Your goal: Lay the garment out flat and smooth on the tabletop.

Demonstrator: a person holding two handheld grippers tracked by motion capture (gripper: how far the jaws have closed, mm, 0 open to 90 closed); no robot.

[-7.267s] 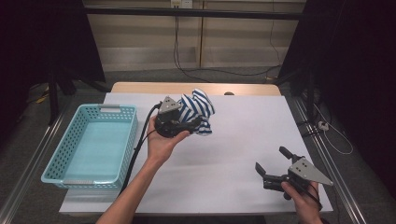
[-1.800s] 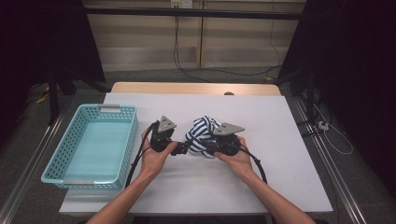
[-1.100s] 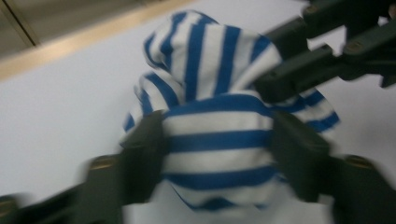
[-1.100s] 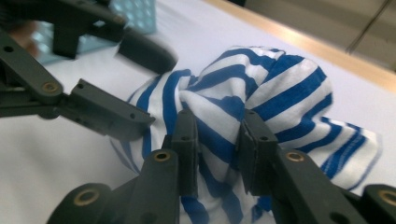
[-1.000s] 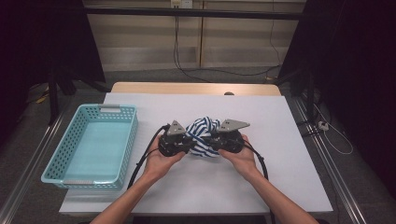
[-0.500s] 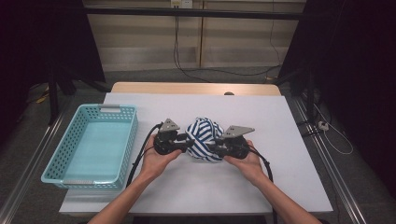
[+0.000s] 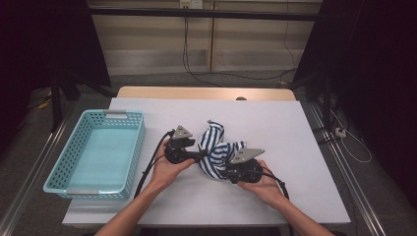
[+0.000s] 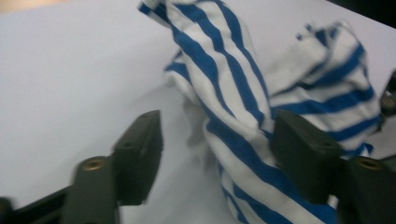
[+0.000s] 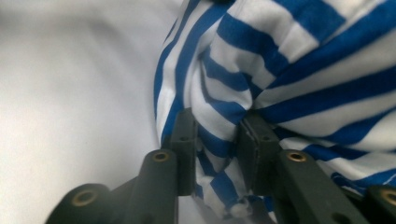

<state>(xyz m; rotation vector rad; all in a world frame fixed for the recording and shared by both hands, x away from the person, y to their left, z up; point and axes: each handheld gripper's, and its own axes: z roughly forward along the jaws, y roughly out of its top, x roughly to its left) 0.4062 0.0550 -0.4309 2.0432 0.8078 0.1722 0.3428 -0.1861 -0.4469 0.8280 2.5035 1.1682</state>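
Note:
A blue-and-white striped cloth [image 7: 216, 147] lies bunched in the middle of the white table [image 7: 295, 142]. My left gripper [image 7: 200, 156] sits at the cloth's left side. Its jaws have just been opening and now stand wide apart in the left gripper view [image 8: 217, 137], with a fold of the cloth [image 8: 224, 93] loose between them. My right gripper [image 7: 223, 169] is at the cloth's near right side. In the right gripper view it [image 9: 217, 135] is shut on a pinched fold of the striped cloth [image 9: 289, 70].
A light blue plastic basket [image 7: 105, 114] with nothing in it stands at the table's left side. Both forearms come in from the near edge. Cables trail from both grippers. Bare table surface lies to the right and behind the cloth.
The left gripper's jaws have spread apart and let go of the cloth. The right gripper has moved toward the near edge, pulling its part of the cloth along.

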